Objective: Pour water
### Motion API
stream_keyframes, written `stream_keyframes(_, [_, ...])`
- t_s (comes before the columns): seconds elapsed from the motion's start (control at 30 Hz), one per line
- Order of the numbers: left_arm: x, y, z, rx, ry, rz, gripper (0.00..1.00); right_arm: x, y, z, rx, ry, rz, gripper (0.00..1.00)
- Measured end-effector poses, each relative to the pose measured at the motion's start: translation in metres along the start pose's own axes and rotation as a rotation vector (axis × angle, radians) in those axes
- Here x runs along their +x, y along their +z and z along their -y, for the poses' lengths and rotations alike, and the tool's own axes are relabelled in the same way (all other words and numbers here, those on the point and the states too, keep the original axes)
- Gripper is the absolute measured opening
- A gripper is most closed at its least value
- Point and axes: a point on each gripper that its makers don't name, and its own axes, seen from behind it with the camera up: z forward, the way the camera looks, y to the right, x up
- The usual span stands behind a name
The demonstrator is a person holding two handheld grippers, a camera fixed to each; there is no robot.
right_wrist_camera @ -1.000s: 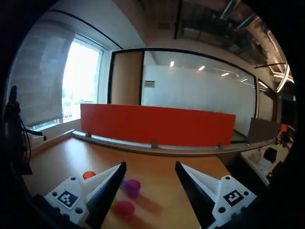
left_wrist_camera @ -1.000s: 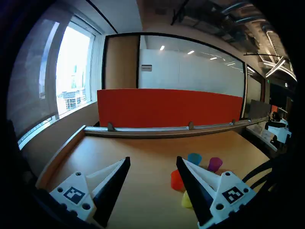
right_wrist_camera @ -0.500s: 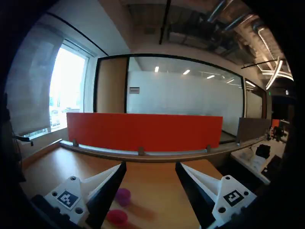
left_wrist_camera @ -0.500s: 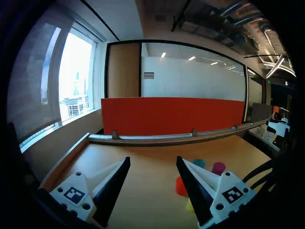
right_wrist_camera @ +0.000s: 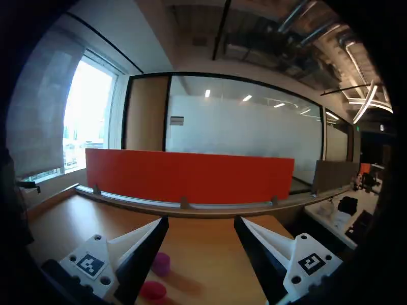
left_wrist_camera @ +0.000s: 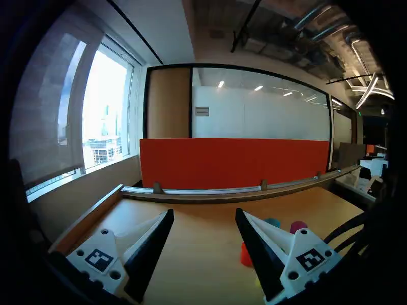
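Observation:
Small plastic cups stand on the wooden desk. In the left gripper view an orange cup point(left_wrist_camera: 245, 255) sits just left of my right finger, with a blue cup point(left_wrist_camera: 272, 222) and a magenta cup point(left_wrist_camera: 298, 226) peeking over that finger. My left gripper point(left_wrist_camera: 203, 223) is open, nothing between its fingers, above the desk. In the right gripper view a purple cup point(right_wrist_camera: 162, 264) and a pink cup point(right_wrist_camera: 152, 290) show beside the left finger. My right gripper point(right_wrist_camera: 201, 230) is open and holds nothing.
A red divider panel point(left_wrist_camera: 234, 163) on a metal rail runs along the desk's far edge. A window point(left_wrist_camera: 104, 124) is on the left, a glass wall behind. Another desk with dark items point(right_wrist_camera: 351, 211) lies to the right. A black chair back point(left_wrist_camera: 351, 234) is at the right.
Both views have tilted upward: the cups have slid lower and are more hidden behind the fingers, the yellow cup is nearly gone, and the right gripper view turned slightly. Both grippers stayed open.

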Motion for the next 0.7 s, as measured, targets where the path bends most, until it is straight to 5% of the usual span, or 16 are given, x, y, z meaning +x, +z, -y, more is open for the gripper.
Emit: stream_keyframes(0.7, [-0.063,0.020,-0.003,0.034,0.005,-0.120,0.89,-0.037,0.019,0.020,0.000,-0.006,0.007,1.00])
